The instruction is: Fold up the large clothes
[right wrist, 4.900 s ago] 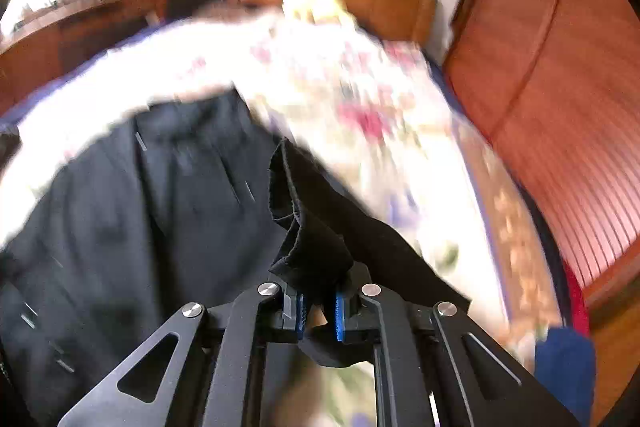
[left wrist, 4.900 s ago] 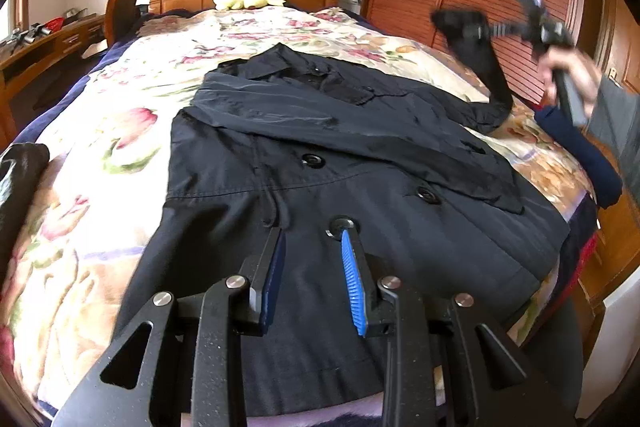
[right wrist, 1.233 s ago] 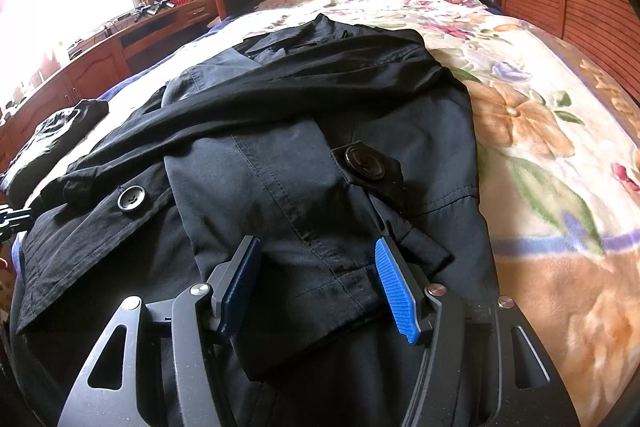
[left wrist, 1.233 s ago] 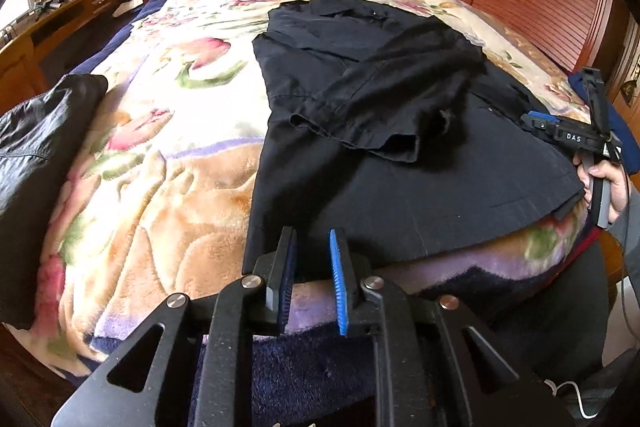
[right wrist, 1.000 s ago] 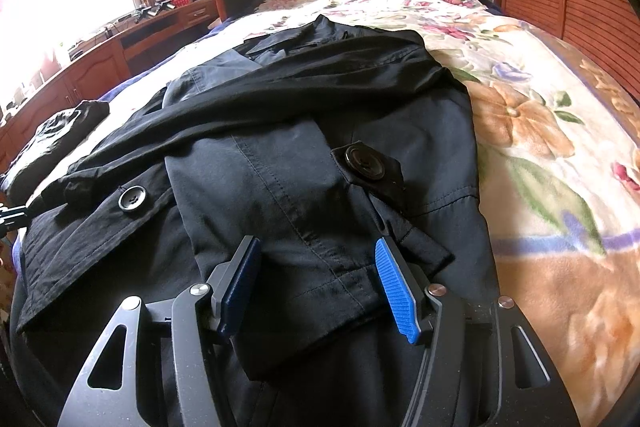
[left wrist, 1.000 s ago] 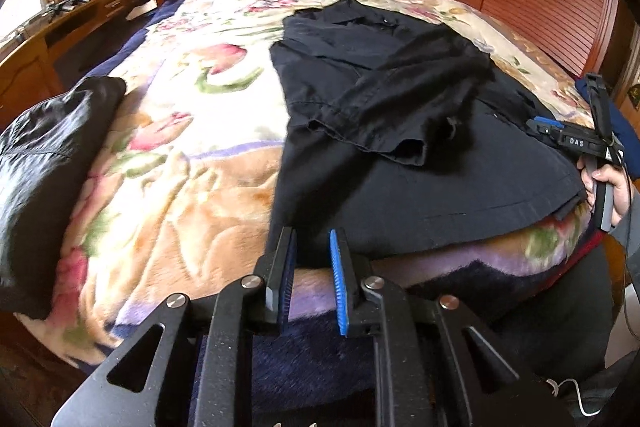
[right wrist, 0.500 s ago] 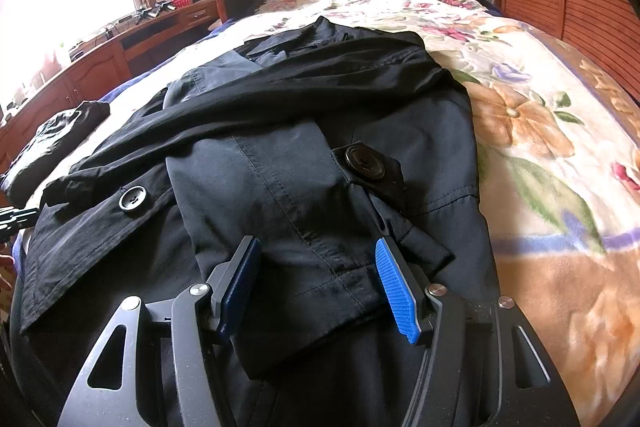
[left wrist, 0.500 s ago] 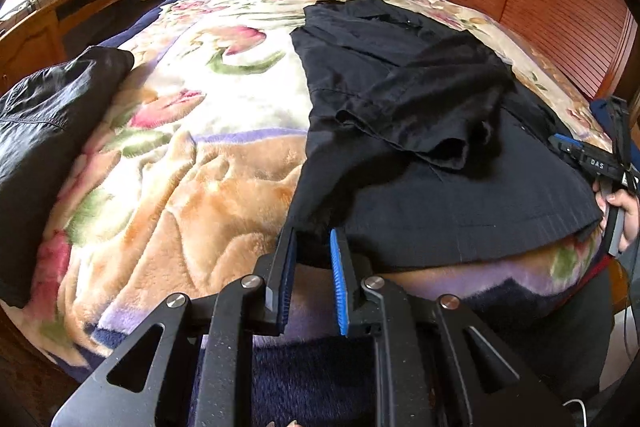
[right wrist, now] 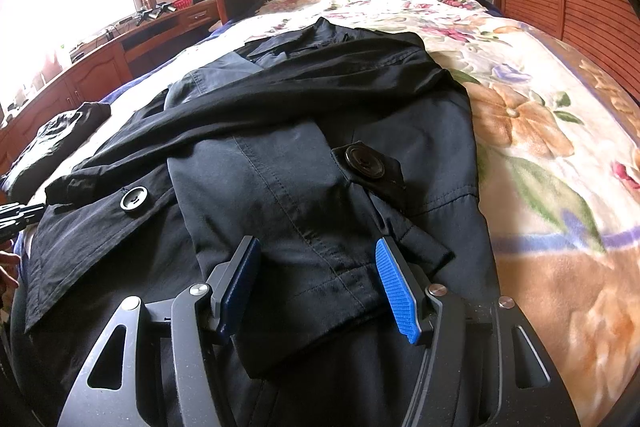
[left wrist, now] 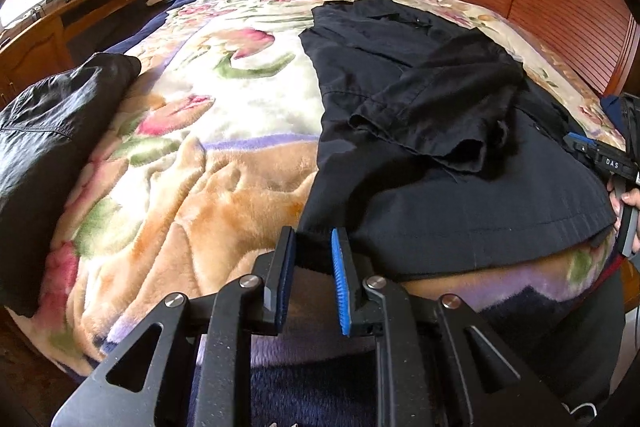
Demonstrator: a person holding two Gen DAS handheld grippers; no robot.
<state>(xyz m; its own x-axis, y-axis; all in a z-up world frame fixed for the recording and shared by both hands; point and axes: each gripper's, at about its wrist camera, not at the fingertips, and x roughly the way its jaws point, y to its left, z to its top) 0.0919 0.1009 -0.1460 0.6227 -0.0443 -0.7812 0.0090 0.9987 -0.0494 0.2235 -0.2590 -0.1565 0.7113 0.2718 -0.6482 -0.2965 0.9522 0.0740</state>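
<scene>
Sliding in from the left, the left gripper (left wrist: 313, 259) is now straddling the black coat's (left wrist: 420, 131) near-left hem corner, jaws narrowly parted. Right gripper (right wrist: 316, 281) is hovering wide-spread over the right hem. Sleeves are lying folded in; a bottom-up fold looks next.

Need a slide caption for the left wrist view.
Left claw open at the hem corner of the black coat, sleeves folded in, on the floral blanket.

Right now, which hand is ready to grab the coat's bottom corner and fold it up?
Left. The left gripper already has the black coat hem corner between its fingers. The right gripper is wide open over the other hem edge, gripping nothing.
</scene>
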